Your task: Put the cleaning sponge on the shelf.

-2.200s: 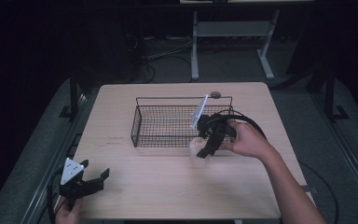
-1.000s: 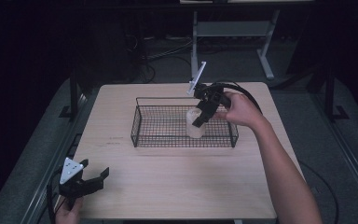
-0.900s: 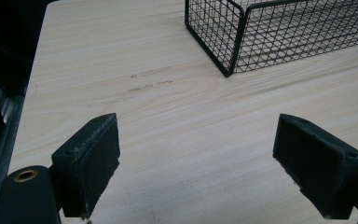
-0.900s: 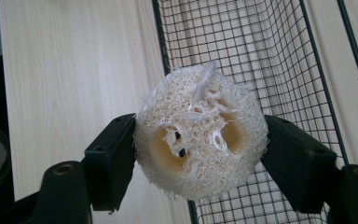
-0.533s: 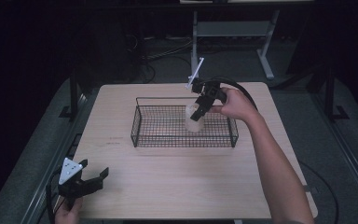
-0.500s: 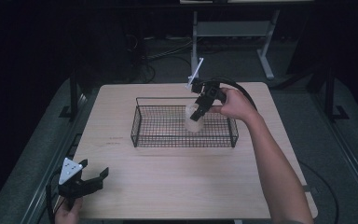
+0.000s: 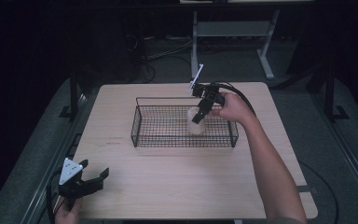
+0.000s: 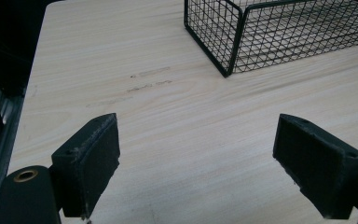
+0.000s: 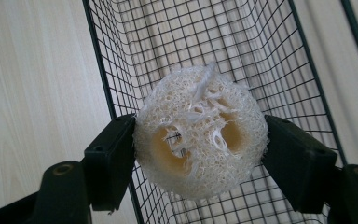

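Note:
A black wire basket [image 7: 142, 133] stands at the middle of the wooden table. My right gripper [image 7: 198, 115] hangs over the basket's right half, pointing down, shut on a pale loofah slice [image 7: 195, 122]. In the right gripper view the loofah slice [image 9: 200, 140] is squeezed between both pads, with the basket's mesh [image 9: 261, 56] beneath it. My left gripper [image 7: 93, 179] rests low at the table's front left corner, open, nothing between its pads [image 8: 93, 158]. The basket's near corner [image 8: 226, 70] shows ahead of it in the left gripper view.
The bare wooden table [image 7: 177, 182] stretches in front of the basket. A white metal stand [image 7: 230, 30] and cables lie on the dark floor behind the table. A cable [image 7: 235, 93] loops from the right gripper over the table's back edge.
My right gripper carried the loofah slice from the table right of the basket up over its rim, and has now lowered it slightly into the right half. The left gripper stayed put.

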